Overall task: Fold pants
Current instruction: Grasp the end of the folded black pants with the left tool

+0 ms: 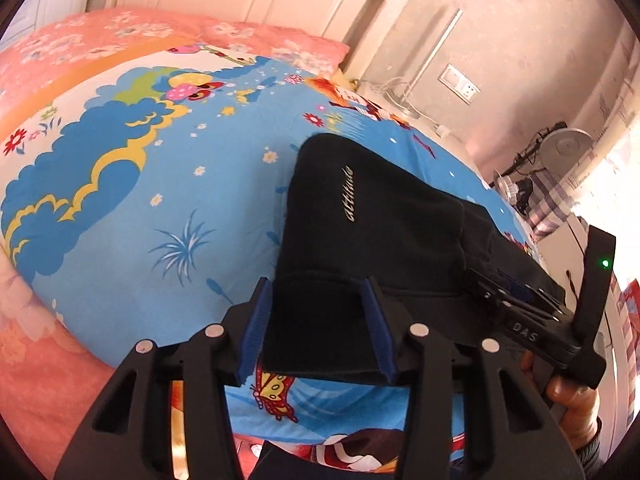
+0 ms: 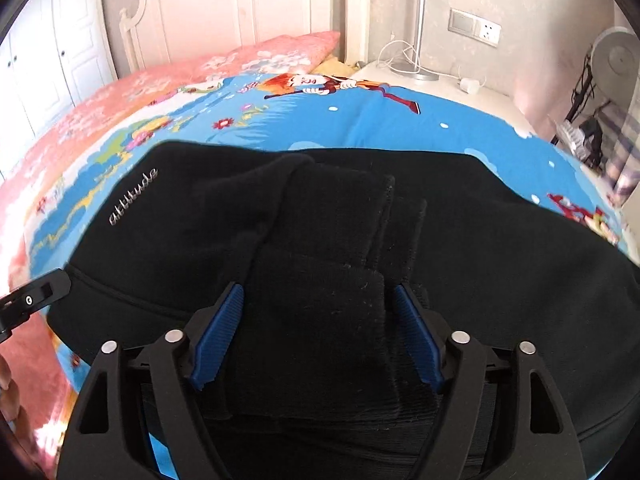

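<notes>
Both grippers — left [image 1: 318, 304], right [image 2: 318, 312] — straddle folded pants [image 1: 360, 220], jaws open; next, judge whether to smooth them.

pants [image 2: 520, 280] cut off at lower edge

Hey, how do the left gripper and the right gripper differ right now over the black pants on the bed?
The left gripper, black with blue ribbed pads, has its jaws narrower than the matching right gripper. The left gripper frames a flat leg end of the black fleece pants, near the blue cartoon bedsheet. The right gripper sits over bunched layers. Both have cloth between their pads.
</notes>
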Tool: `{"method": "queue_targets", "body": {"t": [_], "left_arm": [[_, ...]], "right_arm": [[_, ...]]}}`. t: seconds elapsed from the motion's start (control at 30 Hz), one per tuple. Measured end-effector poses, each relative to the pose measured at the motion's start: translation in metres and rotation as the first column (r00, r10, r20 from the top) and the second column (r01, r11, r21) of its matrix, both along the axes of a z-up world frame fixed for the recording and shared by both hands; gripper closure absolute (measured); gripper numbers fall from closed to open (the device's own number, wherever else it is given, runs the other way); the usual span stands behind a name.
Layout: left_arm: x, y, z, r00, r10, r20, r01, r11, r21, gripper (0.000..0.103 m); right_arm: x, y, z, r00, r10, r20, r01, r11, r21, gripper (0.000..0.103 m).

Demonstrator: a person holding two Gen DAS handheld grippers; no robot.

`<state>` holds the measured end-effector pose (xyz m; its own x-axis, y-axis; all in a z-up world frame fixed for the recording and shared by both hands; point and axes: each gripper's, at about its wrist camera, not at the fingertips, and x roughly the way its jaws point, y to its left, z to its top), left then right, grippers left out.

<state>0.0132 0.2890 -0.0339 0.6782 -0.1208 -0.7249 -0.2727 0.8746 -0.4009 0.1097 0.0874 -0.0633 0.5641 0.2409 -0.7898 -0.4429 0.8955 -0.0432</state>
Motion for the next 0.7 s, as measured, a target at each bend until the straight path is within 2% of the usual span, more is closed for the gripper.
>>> {"method": "queue_targets", "body": {"t": [0.07,0.17,0.27,0.47,0.53,0.63,0.7], "left_arm": [[0.003,-0.001,-0.008,0.999,0.013,-0.050,-0.012,1.000,0.013,0.053],[0.003,0.004,-0.018,0.997,0.023,-0.068,-0.026,0.999,-0.042,0.050],[0.002,0.010,-0.022,0.998,0.028,-0.063,-0.032,0.997,-0.069,0.045],[0.001,0.011,-0.024,0.998,0.029,-0.055,-0.033,0.996,-0.077,0.045],[-0.001,0.009,-0.015,0.998,0.047,-0.029,-0.048,0.998,-0.034,0.045],[-0.003,0.001,0.017,0.995,0.062,0.083,-0.074,0.987,0.143,0.047],[0.006,0.001,0.032,0.991,0.035,0.130,-0.056,0.985,0.161,0.047]], "right_arm": [[0.000,-0.001,-0.001,1.000,-0.011,-0.003,0.011,1.000,-0.003,0.024],[0.006,-0.006,-0.005,1.000,-0.016,-0.025,0.017,1.000,0.018,0.022],[0.008,-0.006,-0.006,0.999,-0.017,-0.030,0.018,1.000,0.021,0.021],[0.007,-0.005,-0.007,0.999,-0.012,-0.029,0.013,1.000,0.018,0.021],[0.007,-0.006,-0.007,1.000,-0.010,-0.027,0.010,1.000,0.017,0.021],[0.007,-0.006,-0.008,1.000,-0.011,-0.028,0.011,1.000,0.018,0.020],[0.007,-0.006,-0.008,1.000,-0.010,-0.028,0.010,1.000,0.017,0.020]]}}
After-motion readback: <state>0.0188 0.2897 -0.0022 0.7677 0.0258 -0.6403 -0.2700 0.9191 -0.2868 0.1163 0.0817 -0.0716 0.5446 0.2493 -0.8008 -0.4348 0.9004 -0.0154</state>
